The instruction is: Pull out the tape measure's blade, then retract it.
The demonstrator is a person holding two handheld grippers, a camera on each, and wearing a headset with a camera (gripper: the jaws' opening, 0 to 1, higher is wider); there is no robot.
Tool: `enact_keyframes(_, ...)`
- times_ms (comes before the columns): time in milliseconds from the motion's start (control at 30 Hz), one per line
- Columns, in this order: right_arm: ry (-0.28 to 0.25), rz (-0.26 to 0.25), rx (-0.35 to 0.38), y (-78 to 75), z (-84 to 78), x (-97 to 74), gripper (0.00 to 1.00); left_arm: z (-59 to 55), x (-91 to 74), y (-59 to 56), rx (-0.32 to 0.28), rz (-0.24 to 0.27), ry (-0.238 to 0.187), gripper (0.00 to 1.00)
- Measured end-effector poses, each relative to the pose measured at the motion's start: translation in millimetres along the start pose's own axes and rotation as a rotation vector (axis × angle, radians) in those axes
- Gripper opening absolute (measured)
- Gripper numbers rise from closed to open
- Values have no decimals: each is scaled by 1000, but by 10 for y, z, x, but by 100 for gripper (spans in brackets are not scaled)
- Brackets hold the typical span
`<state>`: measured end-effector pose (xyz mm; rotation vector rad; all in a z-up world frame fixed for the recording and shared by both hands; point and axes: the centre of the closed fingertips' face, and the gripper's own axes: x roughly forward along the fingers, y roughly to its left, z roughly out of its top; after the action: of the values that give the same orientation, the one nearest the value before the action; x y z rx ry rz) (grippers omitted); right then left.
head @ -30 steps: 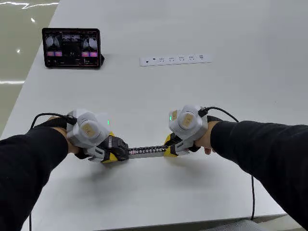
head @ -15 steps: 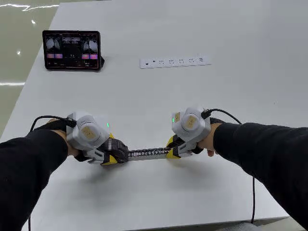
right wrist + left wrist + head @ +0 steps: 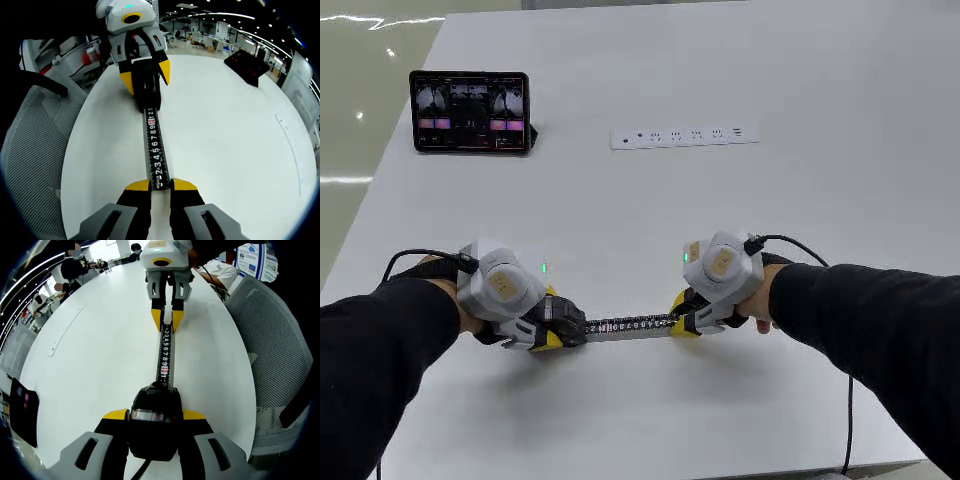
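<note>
Step in hand, as I read it: the pull-out. Left gripper has its fingers clamped on the black tape measure case. Right gripper has its fingers pinched shut on the tip of the blade. The blade runs straight btwn the two, low over the bench (can't tell if it touches), w/ abt eleven marks showing.

To do it well:
- Draw the right gripper straight away along the blade's own line, no twist, so the blade lies flat & doesn't kink.
- Hold the case steady w/ the left, level w/ the tip.
- The hold at the tip looks narrow, right at the fingertips, so slip is the main risk. If it lets go, the blade prob. snaps back.
- For the retract, better to walk the tip back in slowly than to release it.

Room:
- Both grippers work near the front edge of the bench, close to the person.
- Bare bench runs on to the right, so there's space for more pull.
- The tablet at far left & the power strip at far centre are well apart from the blade's line.
- The cable off the right gripper drops past the front edge, a poss. snag.
- A mesh chair sits just off the bench on the near side.
</note>
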<state>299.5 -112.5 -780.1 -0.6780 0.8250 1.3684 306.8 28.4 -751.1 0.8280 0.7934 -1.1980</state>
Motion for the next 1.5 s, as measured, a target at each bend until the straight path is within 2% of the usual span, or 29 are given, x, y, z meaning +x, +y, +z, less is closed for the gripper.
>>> enact_keyframes(1500,13,-7,31,-34,-191,-154,10,-1,-16,-12,1,4,4,33)
